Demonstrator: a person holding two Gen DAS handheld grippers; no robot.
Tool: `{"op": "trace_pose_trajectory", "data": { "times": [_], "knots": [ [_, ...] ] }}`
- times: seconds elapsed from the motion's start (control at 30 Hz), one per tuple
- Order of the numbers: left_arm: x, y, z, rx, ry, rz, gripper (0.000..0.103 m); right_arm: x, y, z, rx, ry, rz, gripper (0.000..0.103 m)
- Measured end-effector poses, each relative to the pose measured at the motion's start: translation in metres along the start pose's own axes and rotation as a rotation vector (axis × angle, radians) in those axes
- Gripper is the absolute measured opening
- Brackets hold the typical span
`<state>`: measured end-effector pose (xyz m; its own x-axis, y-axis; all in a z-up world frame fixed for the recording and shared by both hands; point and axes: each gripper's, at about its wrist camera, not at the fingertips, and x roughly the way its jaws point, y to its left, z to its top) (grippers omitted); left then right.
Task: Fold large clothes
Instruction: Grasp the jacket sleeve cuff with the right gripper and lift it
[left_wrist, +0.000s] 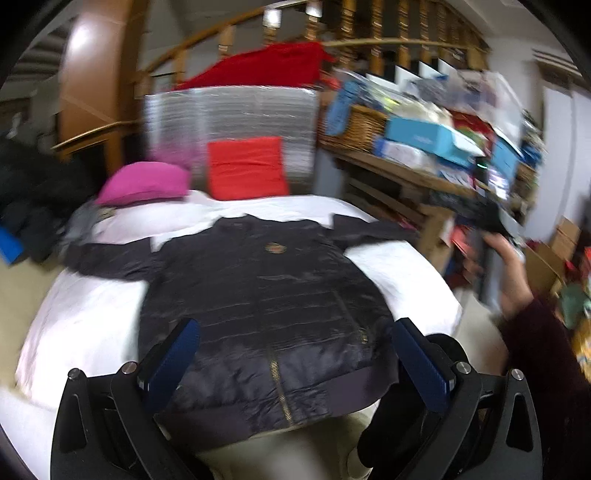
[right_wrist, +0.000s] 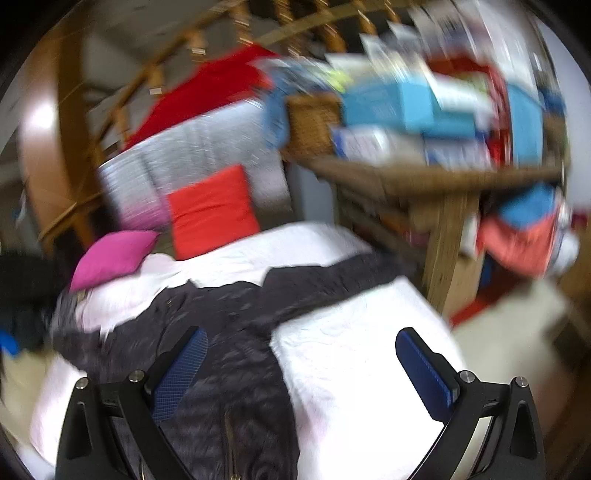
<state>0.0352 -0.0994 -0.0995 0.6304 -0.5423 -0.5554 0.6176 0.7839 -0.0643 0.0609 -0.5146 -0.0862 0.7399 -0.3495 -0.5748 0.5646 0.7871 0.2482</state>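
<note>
Already spread flat, front up and zipped, on the white bed (left_wrist: 92, 325): dark quilted jacket (left_wrist: 258, 295), sleeves thrown out to either side, hem band hanging just over the near edge. Laid out that way, presumably, so sleeves and sides can be turned inward in clean folds.

Left gripper (left_wrist: 295, 362) hovering low over the hem, jaws spread wide with nothing between them, framing the zip and the lower body of the jacket. Probably lined up for a first pinch at the hem or a lower corner.

Right gripper (right_wrist: 301, 373) likewise gaping and empty, set off to the jacket's right side, over bare sheet with one blue pad above the dark fabric. Heavy blur in the right wrist view, so exact height above the bed not readable. Seen from the left wrist view, a hand (left_wrist: 509, 273) in a dark red sleeve held up beside the bed, well clear of the jacket.

Pink cushion (left_wrist: 144, 182) and red cushion (left_wrist: 245, 168) at the far end, clear of the garment. No fold made yet. Slippery padded fabric likely to slide and spring back, so a firm grip at seam or band advisable.
</note>
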Motion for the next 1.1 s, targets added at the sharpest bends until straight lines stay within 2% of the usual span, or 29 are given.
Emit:
{"op": "trace_pose_trajectory", "data": {
  "times": [0.07,0.1,0.17,0.23,0.33,0.47,0.57,0.7,0.8,0.87,0.9,0.97,1.03,1.1],
  "knots": [
    [0.035,0.002,0.002,-0.004,0.076,-0.073,0.103,0.041,-0.028,0.012,0.112,0.052,0.062,0.103],
    [0.050,0.004,0.005,-0.014,0.105,-0.086,0.103,0.067,-0.044,0.019,0.175,0.070,0.094,0.103],
    [0.084,0.011,0.009,-0.029,0.163,-0.096,0.103,0.105,-0.064,0.025,0.251,0.087,0.107,0.103],
    [0.119,0.020,0.016,-0.031,0.214,-0.072,0.103,0.151,-0.083,0.031,0.327,0.116,0.110,0.103],
    [0.169,0.041,0.036,-0.048,0.198,0.050,0.103,0.214,-0.108,0.036,0.458,0.147,0.145,0.103],
    [0.243,0.068,0.071,-0.006,0.107,0.342,0.103,0.280,-0.146,0.036,0.643,0.155,0.107,0.103],
    [0.282,0.083,0.083,-0.028,0.096,0.437,0.103,0.307,-0.170,0.037,0.738,0.119,0.046,0.103],
    [0.332,0.106,0.082,-0.109,0.144,0.475,0.103,0.335,-0.194,0.040,0.777,0.121,-0.034,0.103],
    [0.351,0.117,0.068,-0.126,0.193,0.494,0.103,0.350,-0.199,0.045,0.743,0.111,-0.111,0.090],
    [0.362,0.122,0.061,-0.120,0.226,0.501,0.103,0.362,-0.199,0.049,0.698,0.124,-0.165,0.069],
    [0.366,0.124,0.057,-0.115,0.241,0.506,0.103,0.367,-0.198,0.051,0.678,0.130,-0.182,0.066],
    [0.368,0.127,0.055,-0.107,0.241,0.524,0.103,0.372,-0.194,0.055,0.625,0.124,-0.230,0.048],
    [0.370,0.134,0.057,-0.110,0.234,0.545,0.103,0.372,-0.190,0.058,0.600,0.110,-0.226,0.034],
    [0.365,0.141,0.059,-0.126,0.225,0.557,0.103,0.363,-0.183,0.059,0.594,0.074,-0.198,0.028]
  ]
}}
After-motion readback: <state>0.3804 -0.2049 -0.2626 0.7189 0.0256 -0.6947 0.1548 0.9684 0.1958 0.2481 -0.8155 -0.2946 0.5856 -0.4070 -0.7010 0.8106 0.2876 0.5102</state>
